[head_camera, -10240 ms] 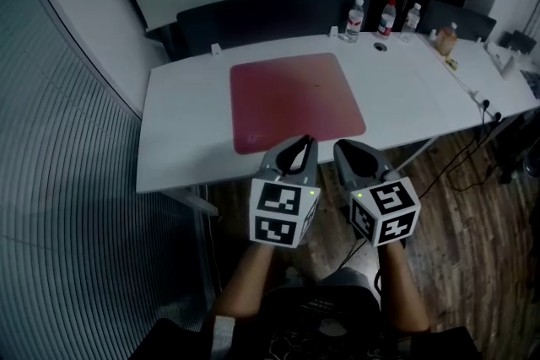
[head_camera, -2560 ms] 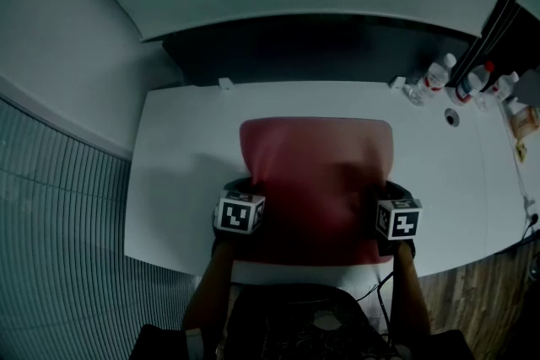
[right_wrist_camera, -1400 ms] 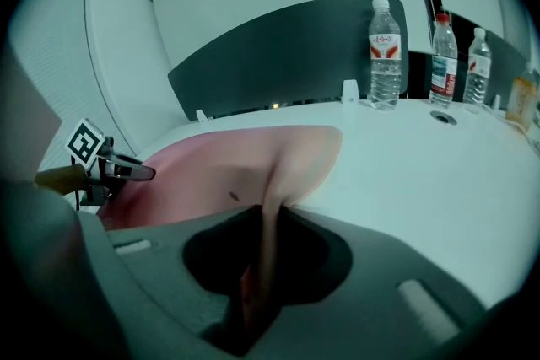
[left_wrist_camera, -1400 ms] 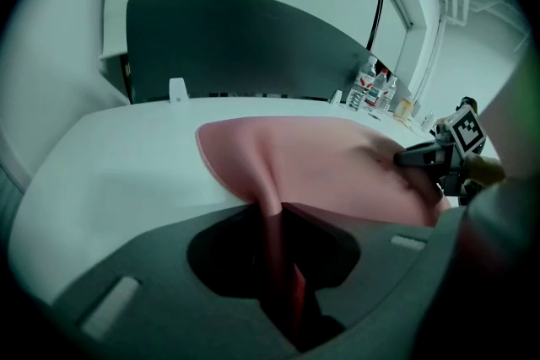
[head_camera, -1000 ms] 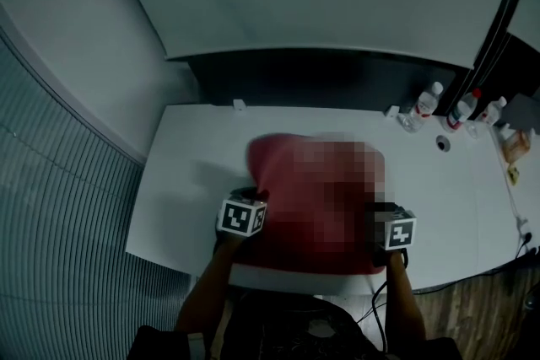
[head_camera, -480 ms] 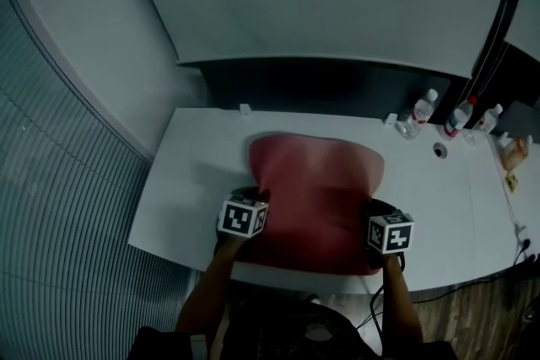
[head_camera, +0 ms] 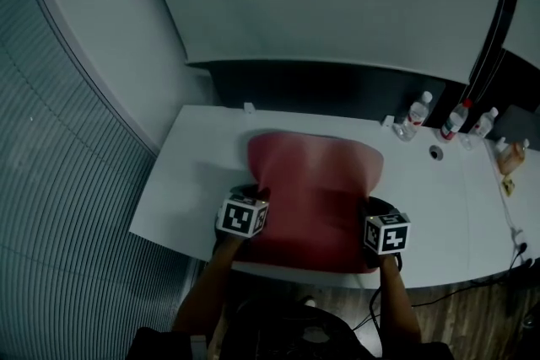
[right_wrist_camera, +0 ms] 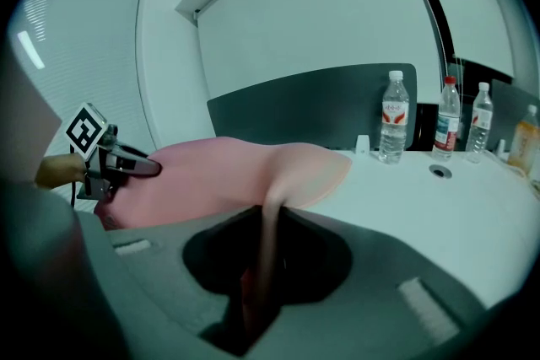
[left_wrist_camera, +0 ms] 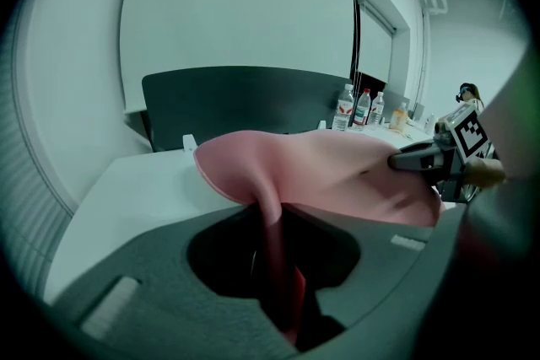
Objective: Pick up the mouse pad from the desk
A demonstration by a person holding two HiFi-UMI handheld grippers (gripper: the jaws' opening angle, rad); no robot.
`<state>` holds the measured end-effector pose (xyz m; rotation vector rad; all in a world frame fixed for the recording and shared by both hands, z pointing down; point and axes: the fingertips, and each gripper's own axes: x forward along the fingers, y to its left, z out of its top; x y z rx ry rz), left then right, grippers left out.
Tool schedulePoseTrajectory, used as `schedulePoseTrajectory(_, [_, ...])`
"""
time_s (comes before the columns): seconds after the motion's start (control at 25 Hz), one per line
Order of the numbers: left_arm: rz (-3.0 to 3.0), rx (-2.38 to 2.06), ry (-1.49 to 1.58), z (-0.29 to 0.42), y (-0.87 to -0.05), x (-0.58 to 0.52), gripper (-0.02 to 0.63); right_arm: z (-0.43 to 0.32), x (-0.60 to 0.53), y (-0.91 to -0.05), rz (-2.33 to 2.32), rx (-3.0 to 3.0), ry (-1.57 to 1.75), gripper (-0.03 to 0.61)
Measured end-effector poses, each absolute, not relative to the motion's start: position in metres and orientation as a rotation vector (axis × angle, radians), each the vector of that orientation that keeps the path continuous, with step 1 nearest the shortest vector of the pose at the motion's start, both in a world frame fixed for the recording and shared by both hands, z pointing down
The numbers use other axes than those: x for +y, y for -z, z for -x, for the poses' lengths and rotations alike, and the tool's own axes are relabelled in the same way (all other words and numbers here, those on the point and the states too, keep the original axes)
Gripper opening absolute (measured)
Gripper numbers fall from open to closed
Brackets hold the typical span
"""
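The red mouse pad [head_camera: 310, 185] hangs bowed between my two grippers over the white desk [head_camera: 190, 181]. My left gripper [head_camera: 252, 193] is shut on the pad's left edge, which runs pinched between its jaws [left_wrist_camera: 274, 261] in the left gripper view. My right gripper [head_camera: 369, 206] is shut on the pad's right edge [right_wrist_camera: 263, 257]. The pad [left_wrist_camera: 337, 173] curls up from each grip and sags in the middle. Whether its far edge [head_camera: 312, 137] touches the desk I cannot tell. Each gripper view shows the other gripper: the right one [left_wrist_camera: 426, 158], the left one [right_wrist_camera: 126, 164].
Three water bottles [head_camera: 411, 115] and a small orange bottle [head_camera: 509, 158] stand at the desk's far right, near a round cable hole [head_camera: 435, 153]. A dark panel [head_camera: 321, 88] runs behind the desk. A ribbed wall [head_camera: 76, 206] is on the left.
Both grippers have risen with the pad's side edges. The pad, flat on the desk earlier, now bows upward and looks narrower at its near end.
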<state>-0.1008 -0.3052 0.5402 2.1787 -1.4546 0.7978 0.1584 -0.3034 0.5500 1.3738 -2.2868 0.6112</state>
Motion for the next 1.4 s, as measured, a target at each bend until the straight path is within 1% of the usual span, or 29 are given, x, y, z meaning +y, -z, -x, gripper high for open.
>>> schedulePoseTrajectory(0.72, [-2.195,-1.592,-0.762,0.076,-0.488,-0.258,0.081,-0.181,-0.276,-0.512,-1.395,-2.353,-0.504,0.060])
schedulePoseTrajectory(1.4, [-2.332,-1.587,-0.706,0.084,-0.437,-0.256,0.083,-0.169,-0.264,-0.462,-1.510,-2.331,-0.386,0.060])
